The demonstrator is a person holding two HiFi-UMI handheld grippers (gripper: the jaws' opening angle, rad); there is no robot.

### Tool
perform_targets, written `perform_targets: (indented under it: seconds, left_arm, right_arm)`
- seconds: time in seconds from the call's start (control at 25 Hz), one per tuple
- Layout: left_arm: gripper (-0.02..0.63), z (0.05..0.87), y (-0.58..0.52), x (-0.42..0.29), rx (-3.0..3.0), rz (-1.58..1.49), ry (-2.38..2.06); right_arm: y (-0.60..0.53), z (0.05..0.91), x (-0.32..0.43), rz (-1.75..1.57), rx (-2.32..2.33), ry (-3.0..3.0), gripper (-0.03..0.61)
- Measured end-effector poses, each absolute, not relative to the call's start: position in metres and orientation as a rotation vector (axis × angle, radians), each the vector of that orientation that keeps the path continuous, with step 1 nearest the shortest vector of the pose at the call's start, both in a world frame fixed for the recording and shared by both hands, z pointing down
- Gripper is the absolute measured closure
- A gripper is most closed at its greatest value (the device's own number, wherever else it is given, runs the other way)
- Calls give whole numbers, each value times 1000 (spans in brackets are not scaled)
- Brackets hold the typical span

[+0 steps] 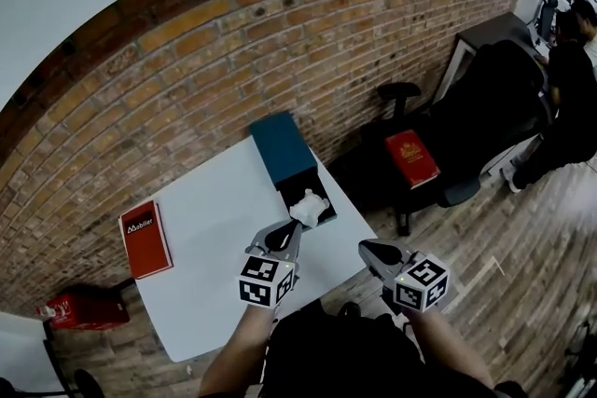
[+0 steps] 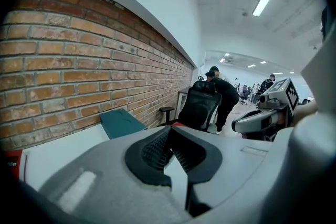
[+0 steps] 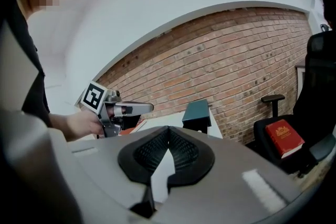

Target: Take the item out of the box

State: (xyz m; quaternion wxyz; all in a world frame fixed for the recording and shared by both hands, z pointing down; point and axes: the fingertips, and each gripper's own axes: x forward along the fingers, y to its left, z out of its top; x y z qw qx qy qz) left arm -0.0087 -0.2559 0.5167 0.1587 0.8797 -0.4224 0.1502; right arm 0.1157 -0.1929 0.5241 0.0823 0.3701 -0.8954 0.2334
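Note:
A teal box (image 1: 283,147) lies open at the white table's (image 1: 215,228) right edge, its lid toward the brick wall. A crumpled white item (image 1: 308,207) rests in the box's dark base. My left gripper (image 1: 291,226) hovers just in front of that item, its jaws shut, and I see nothing between its pads (image 2: 157,149). The teal lid (image 2: 121,122) shows ahead in the left gripper view. My right gripper (image 1: 366,247) hangs off the table's right side, jaws shut and empty. It sees the left gripper (image 3: 134,108) and the box (image 3: 197,114).
A red book (image 1: 145,238) lies on the table's left side. Another red book (image 1: 412,158) sits on a black office chair (image 1: 466,135) right of the table. A red object (image 1: 79,310) lies on the floor by the wall. A person (image 1: 571,89) bends at far right.

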Motion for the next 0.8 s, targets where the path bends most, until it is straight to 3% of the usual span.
perform_targets:
  seconds: [0.28,0.32,0.68,0.8]
  left_arm:
    - [608,548,-289,-29,2508,477,-1057]
    - [566,555,-290,-29,2509,501,-1033]
    - [436,608,-298,-26,2475,680,-902]
    - [430,627,-300,-22,2444,757,-888]
  right_arm:
    - [-234,519,74,698,1118,-2653,577]
    - [-237,521,70,698,1113,-2648,577]
    - [-263,550,68,789,1058,-2602,577]
    - [-273,550,70,790,1023,-2622,577]
